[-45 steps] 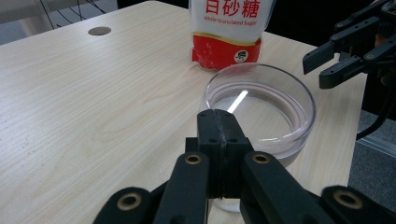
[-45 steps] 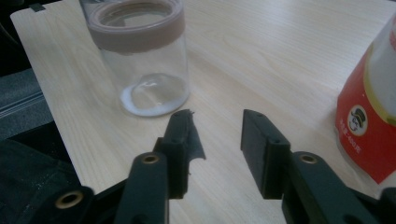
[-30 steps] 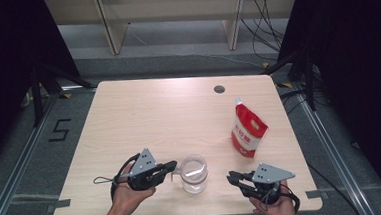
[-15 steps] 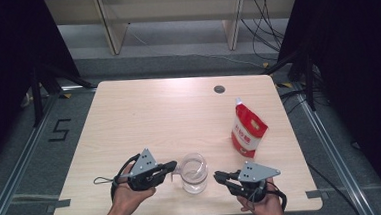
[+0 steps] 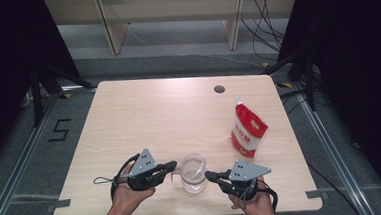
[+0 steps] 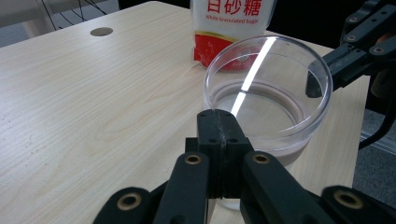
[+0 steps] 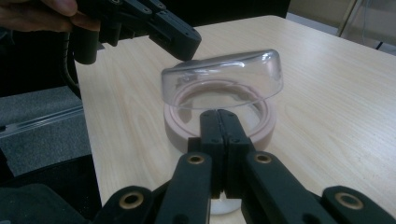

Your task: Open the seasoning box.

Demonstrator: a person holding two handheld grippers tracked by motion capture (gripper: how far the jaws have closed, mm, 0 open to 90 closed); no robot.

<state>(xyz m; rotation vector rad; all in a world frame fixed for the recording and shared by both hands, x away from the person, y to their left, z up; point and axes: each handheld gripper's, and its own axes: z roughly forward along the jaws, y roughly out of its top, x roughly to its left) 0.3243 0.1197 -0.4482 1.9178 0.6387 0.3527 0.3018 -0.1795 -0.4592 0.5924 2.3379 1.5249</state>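
Note:
A clear, empty cup [image 5: 193,173] stands near the table's front edge, between the two grippers. My left gripper [image 5: 173,164] lies to its left with jaws shut; in the left gripper view its tip [image 6: 219,116] meets the cup's [image 6: 268,93] near wall. My right gripper [image 5: 207,175] reaches in from the right, also shut, and its tip [image 7: 219,114] sits right against the cup [image 7: 222,88]. Nothing shows between either pair of jaws. Each gripper view also takes in the other gripper across the cup: the right one [image 6: 314,86] and the left one [image 7: 187,46].
A red and white pouch of granulated sugar [image 5: 248,129] stands upright to the right and behind the cup, also seen in the left gripper view [image 6: 231,23]. A round cable hole [image 5: 219,89] sits near the wooden table's [image 5: 144,120] far edge.
My right gripper has slid left along the front edge until its tip reaches the cup. The left gripper and the cup have stayed put.

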